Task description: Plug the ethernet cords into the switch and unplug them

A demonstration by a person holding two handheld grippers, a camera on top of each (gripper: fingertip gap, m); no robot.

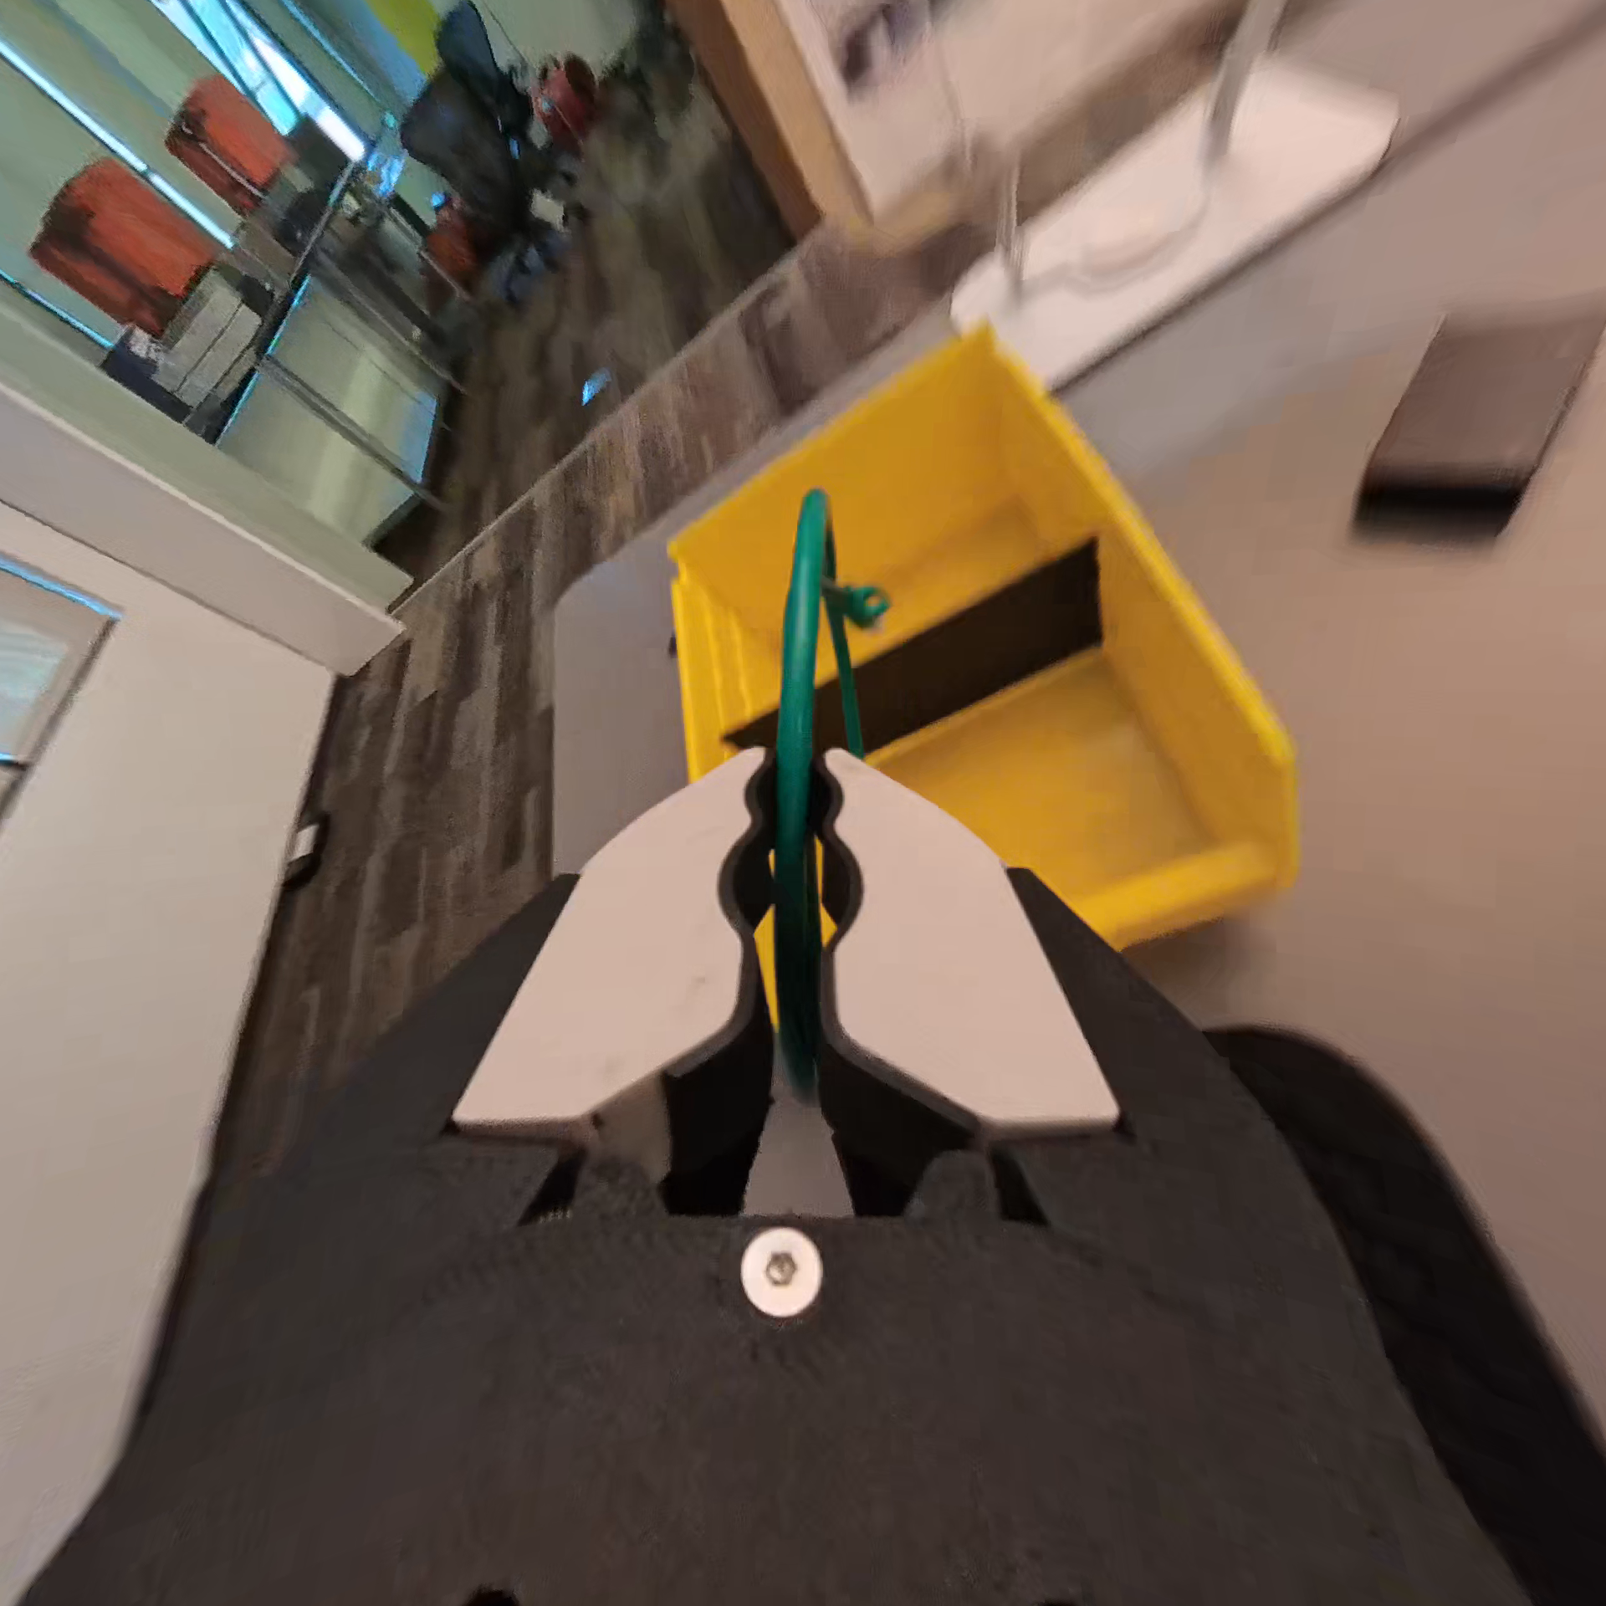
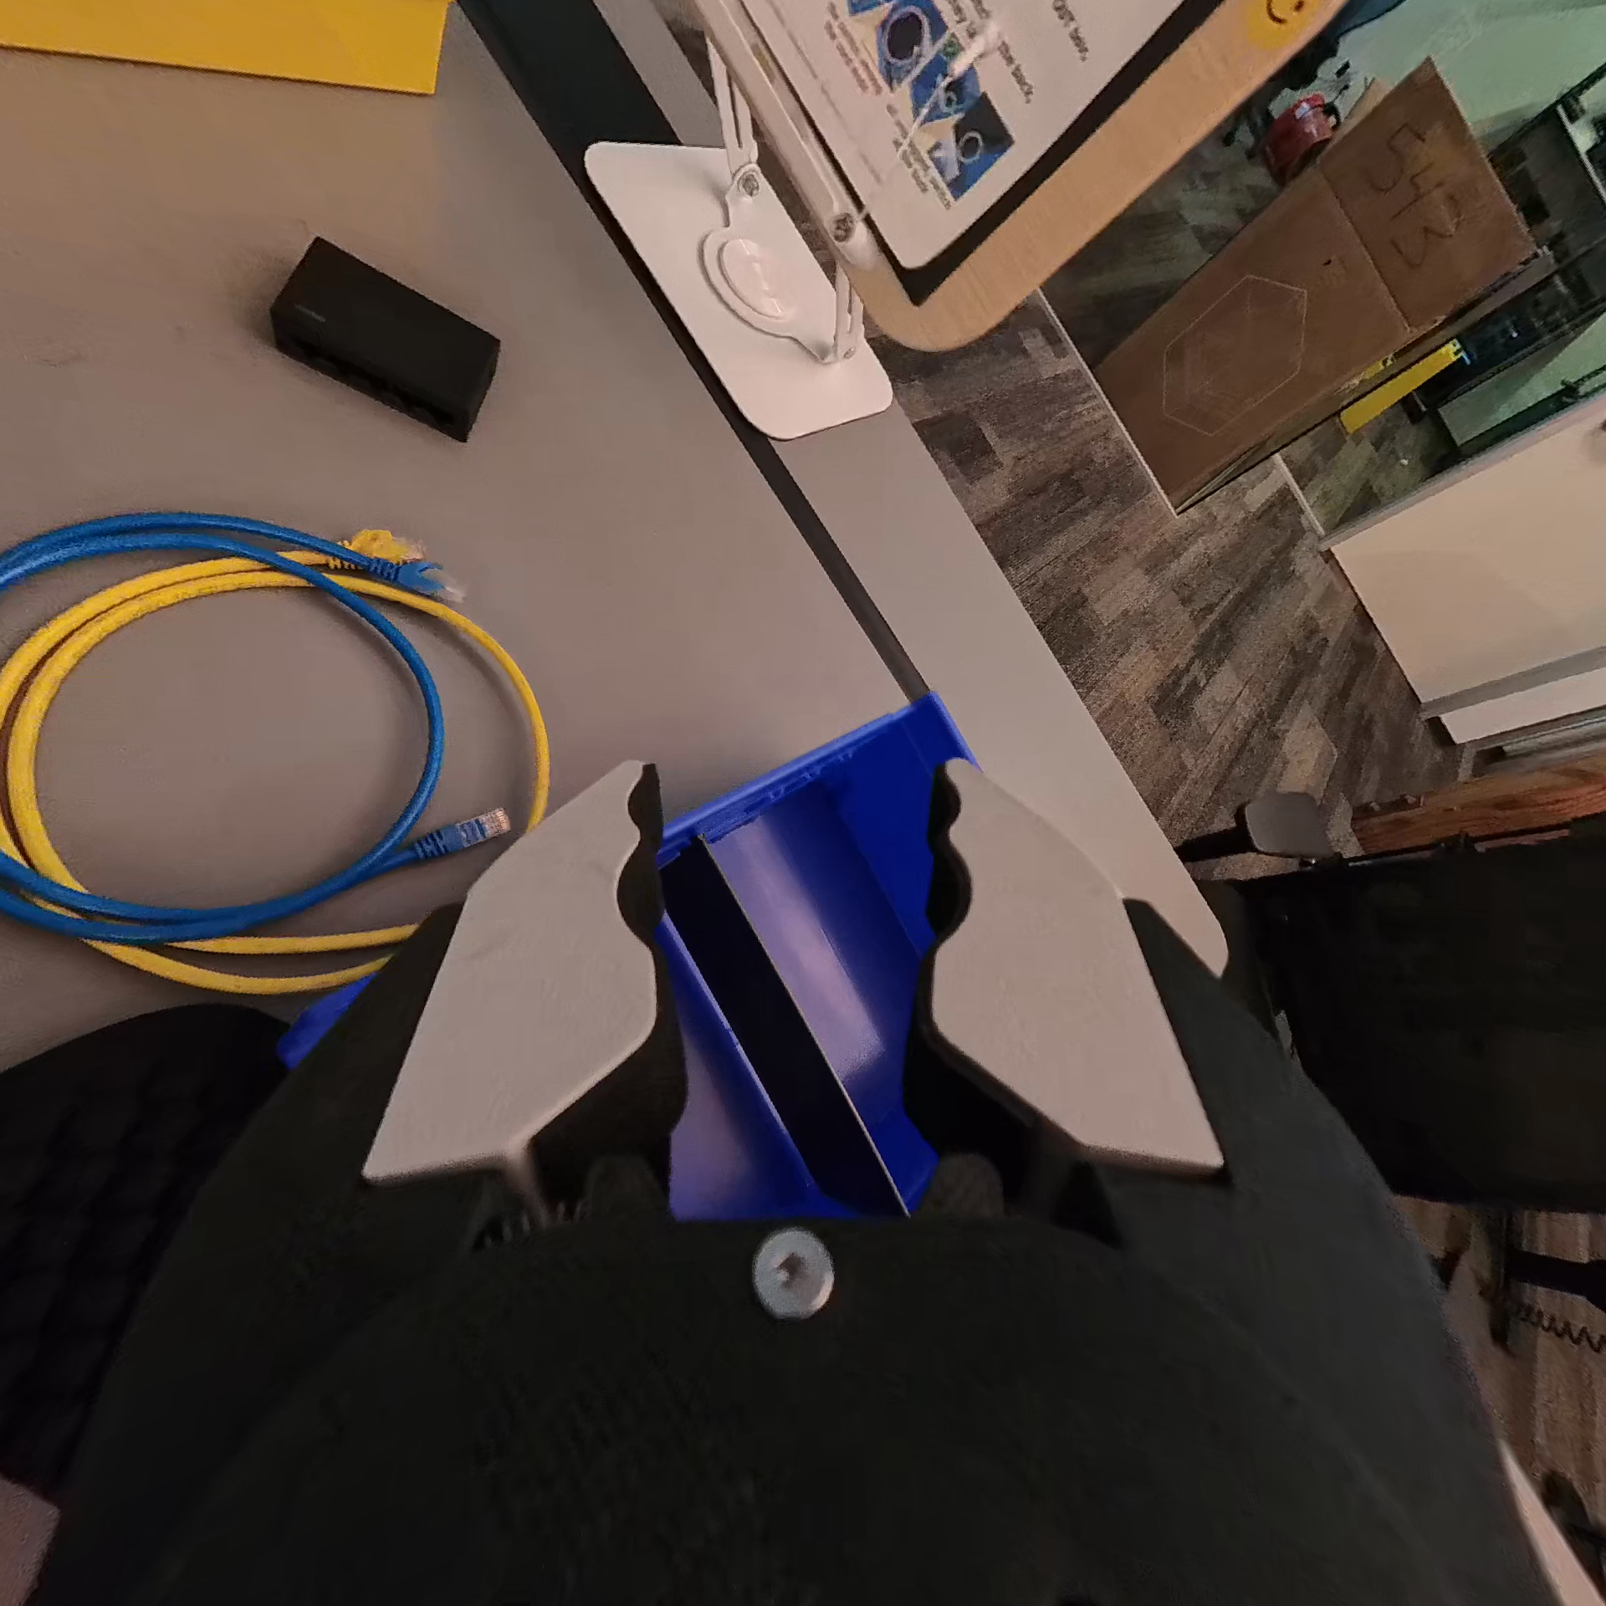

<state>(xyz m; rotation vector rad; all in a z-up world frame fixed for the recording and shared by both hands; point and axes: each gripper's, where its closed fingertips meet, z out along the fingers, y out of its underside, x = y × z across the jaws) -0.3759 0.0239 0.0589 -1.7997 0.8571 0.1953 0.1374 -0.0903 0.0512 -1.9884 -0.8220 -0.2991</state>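
Grey table (image 2: 608, 608): switch (image 2: 384, 339) mid-table, unplugged; blue cord (image 2: 417, 686) and yellow cord (image 2: 521, 695) coiled nearby. Left claw (image 1: 795, 765) pinches green cord (image 1: 795, 695) over yellow bin (image 1: 1173, 608); right claw (image 2: 795, 782) spread, empty. Still fetching; next, carry green cord to switch.

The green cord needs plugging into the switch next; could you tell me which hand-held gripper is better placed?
Probably the left hand-held gripper: it is shut on the green cord. The right hand-held gripper is open and empty above the blue bin.

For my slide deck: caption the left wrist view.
Left tongs shut on a green cord above a yellow bin.
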